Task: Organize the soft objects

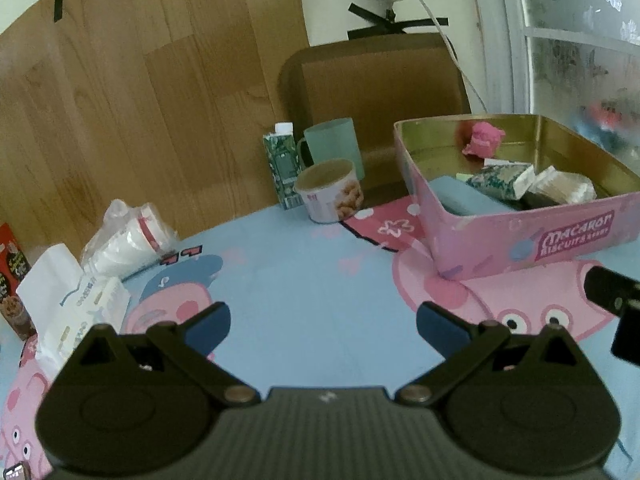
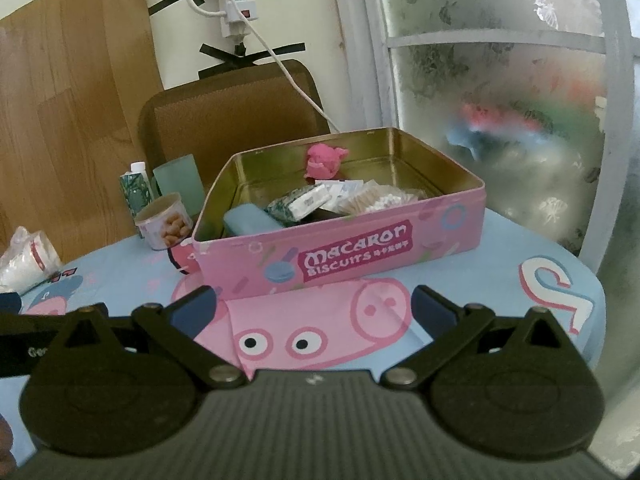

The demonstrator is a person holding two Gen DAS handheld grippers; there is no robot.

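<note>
Pink tin (image 2: 360, 248) front label — "MACARON BISCUITS"; other packaging print too blurred to read.

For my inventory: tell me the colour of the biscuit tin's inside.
Shiny gold inside the biscuit tin; the right wrist view shows it best.

We note a table (image 2: 500, 276) under a blue cartoon-pig cloth. The pink biscuit tin (image 2: 352, 256) sits on it. Left of the tin: snack cup (image 2: 164, 222), green carton (image 2: 134, 188), teal mug (image 2: 178, 184). Farther left: bagged paper cups (image 1: 128, 240), white packets (image 1: 76, 308).
</note>
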